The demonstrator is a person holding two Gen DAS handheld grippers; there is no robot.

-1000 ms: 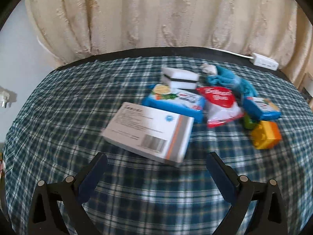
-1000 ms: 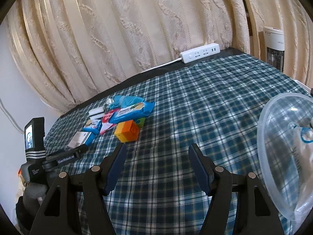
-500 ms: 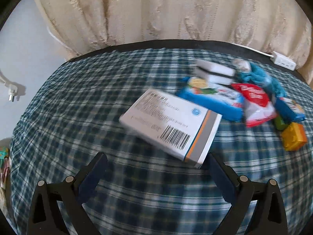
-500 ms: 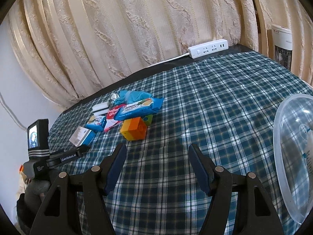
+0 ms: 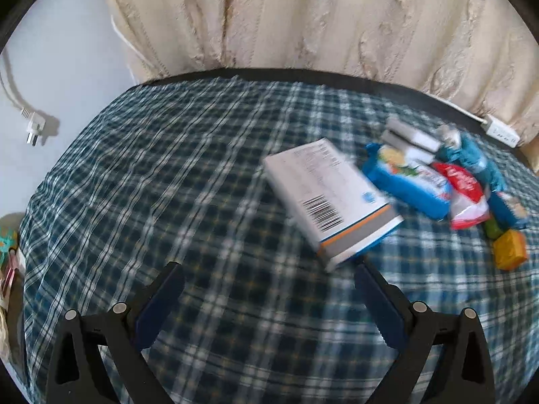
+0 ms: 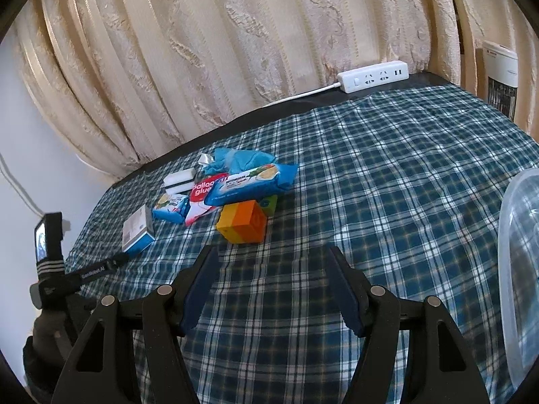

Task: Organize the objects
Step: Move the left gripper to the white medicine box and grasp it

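A white medicine box (image 5: 330, 195) with a barcode lies on the checked cloth, just beyond my left gripper (image 5: 267, 282) and toward its right finger. That gripper is open and holds nothing. Right of the box sits a pile: a blue snack packet (image 5: 407, 181), a red packet (image 5: 466, 192), a white sponge (image 5: 407, 134), a blue cloth (image 5: 471, 155) and an orange block (image 5: 510, 249). My right gripper (image 6: 271, 269) is open and empty, a short way in front of the orange block (image 6: 244, 222). A second blue packet (image 6: 252, 181) rests on top of the pile.
A clear plastic container (image 6: 518, 269) stands at the right edge of the right wrist view. A white power strip (image 6: 372, 75) lies on the table's far edge against the curtain. A heater (image 6: 500, 74) stands beyond the far right corner. A loose plug (image 5: 35, 128) hangs by the left wall.
The left gripper has swung left, so the white box and pile now sit further right in its view. The right gripper has come closer to the orange block. Both stay open.
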